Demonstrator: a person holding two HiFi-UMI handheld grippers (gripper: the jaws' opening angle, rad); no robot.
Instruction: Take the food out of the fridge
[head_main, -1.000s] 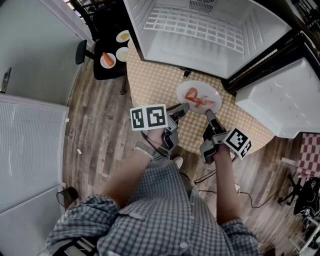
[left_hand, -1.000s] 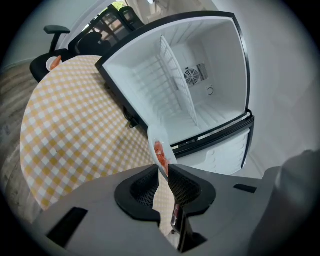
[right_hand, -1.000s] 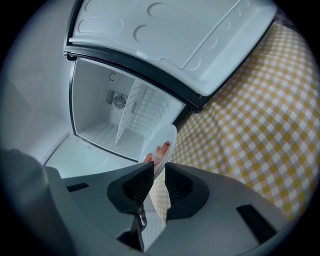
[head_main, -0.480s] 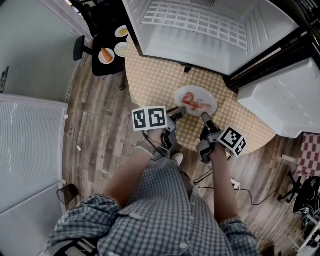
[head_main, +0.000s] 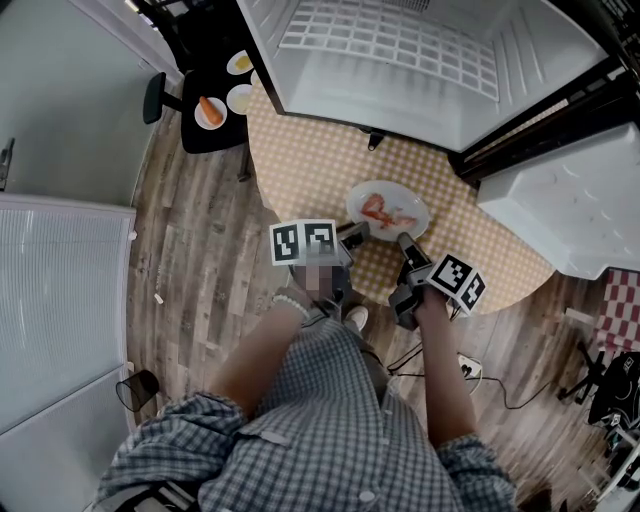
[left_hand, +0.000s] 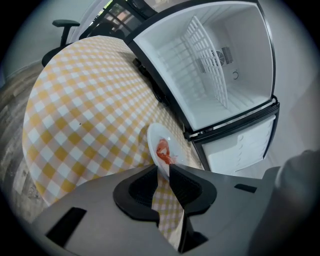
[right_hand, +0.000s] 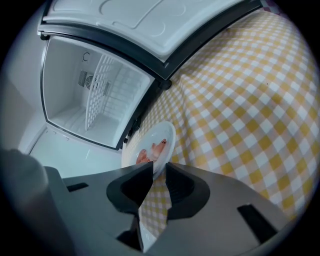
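Observation:
A white plate (head_main: 400, 200) with pink shrimp (head_main: 378, 209) is low over the near part of the round yellow-checked table (head_main: 310, 150); I cannot tell whether it rests there. My left gripper (head_main: 357, 231) holds its near-left rim and my right gripper (head_main: 404, 240) its near-right rim. In the left gripper view the plate (left_hand: 156, 136) with its shrimp (left_hand: 163, 151) runs into the left gripper (left_hand: 164, 172). Those jaws have just been opening, and the rim still fills the gap at the tips. In the right gripper view the plate (right_hand: 166, 134) sits pinched in the right gripper (right_hand: 159, 170).
The open fridge (head_main: 400, 50) stands empty behind the table, its door (head_main: 560, 200) swung out at the right. A small black side table (head_main: 215, 135) at the back left carries three small plates, one with a carrot (head_main: 208, 110). An office chair (head_main: 153, 97) stands beside it.
Both grippers and the plate have sunk toward the tablecloth and drifted slightly toward the table's near edge. The hold on the rim looks the same.

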